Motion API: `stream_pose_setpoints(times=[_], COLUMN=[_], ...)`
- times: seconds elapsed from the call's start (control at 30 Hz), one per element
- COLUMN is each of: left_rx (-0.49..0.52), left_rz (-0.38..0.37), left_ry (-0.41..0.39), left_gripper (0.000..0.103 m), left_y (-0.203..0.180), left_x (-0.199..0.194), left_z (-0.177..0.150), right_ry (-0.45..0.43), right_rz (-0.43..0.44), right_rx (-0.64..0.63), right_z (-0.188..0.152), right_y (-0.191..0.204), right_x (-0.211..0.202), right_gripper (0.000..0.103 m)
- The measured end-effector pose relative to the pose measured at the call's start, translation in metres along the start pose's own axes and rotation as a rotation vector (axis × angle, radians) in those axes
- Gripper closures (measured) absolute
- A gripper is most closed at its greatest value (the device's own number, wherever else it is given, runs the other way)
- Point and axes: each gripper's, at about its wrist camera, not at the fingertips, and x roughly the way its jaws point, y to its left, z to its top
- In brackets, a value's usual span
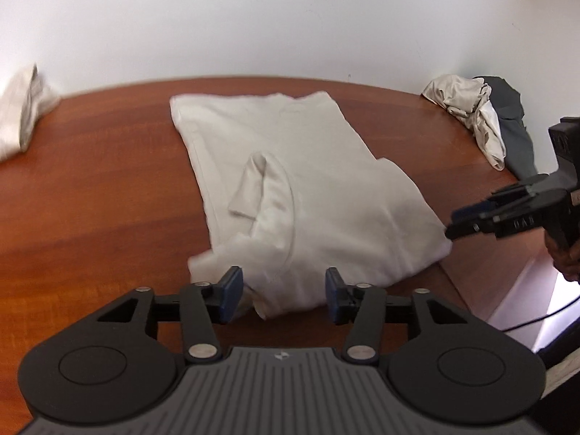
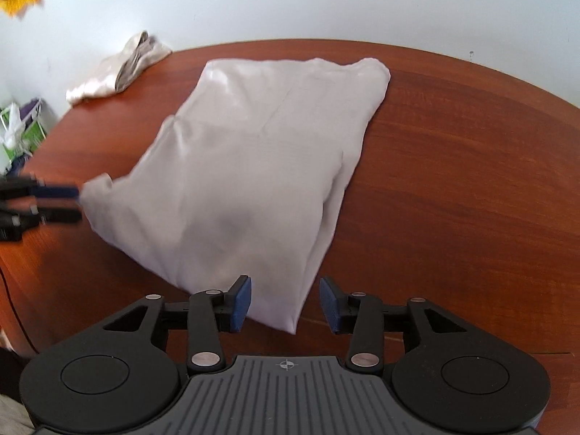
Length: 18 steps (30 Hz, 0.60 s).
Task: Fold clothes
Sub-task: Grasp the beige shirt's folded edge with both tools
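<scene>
A white T-shirt (image 1: 308, 181) lies folded into a long strip on the brown wooden table (image 1: 108, 188), with one sleeve (image 1: 253, 181) turned over on top. My left gripper (image 1: 282, 290) is open, and the shirt's near corner lies loosely between its blue pads without being pressed. In the right wrist view the same shirt (image 2: 253, 152) points one corner between my right gripper's (image 2: 286, 301) open jaws, untouched by the pads. Each gripper also shows from the side in the other view: the right gripper (image 1: 451, 226) at the shirt's right corner, the left gripper (image 2: 79, 203) at its left corner.
A crumpled cream cloth (image 1: 18, 116) lies at the table's back left. A cream cloth (image 1: 467, 108) and a dark grey garment (image 1: 514, 127) sit at the back right against the white wall. The table edge (image 1: 482, 290) drops off near right. A basket (image 2: 21, 130) stands beyond the left edge.
</scene>
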Motion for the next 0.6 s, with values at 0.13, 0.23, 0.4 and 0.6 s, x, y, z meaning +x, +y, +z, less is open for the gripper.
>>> stream_pose_setpoints(times=[0.13,0.23,0.4,0.6], left_rx=[0.045,0.080,0.136,0.220], left_rz=[-0.018,-0.049,-0.092,-0.108], left_ry=[0.018,0.056,0.100,0.135], left_gripper=[0.033,0.033,0.033,0.033], left_y=[0.006,0.011,0.014,0.007], left_x=[0.007,0.016,0.034,0.052], left_z=[0.002,0.004,0.005,0.000], right_ry=[-0.005,-0.004,-0.004,-0.005], right_rz=[-0.001,0.010,0.016,0.028], right_rx=[-0.040,-0.080,-0.140,-0.203], right_z=[-0.008,-0.011,-0.014,-0.012], right_y=[0.002,0.005,0.011,0.019], right_x=[0.004,0.008,0.015,0.024], right_gripper=[0.056,0.056,0.056,0.056])
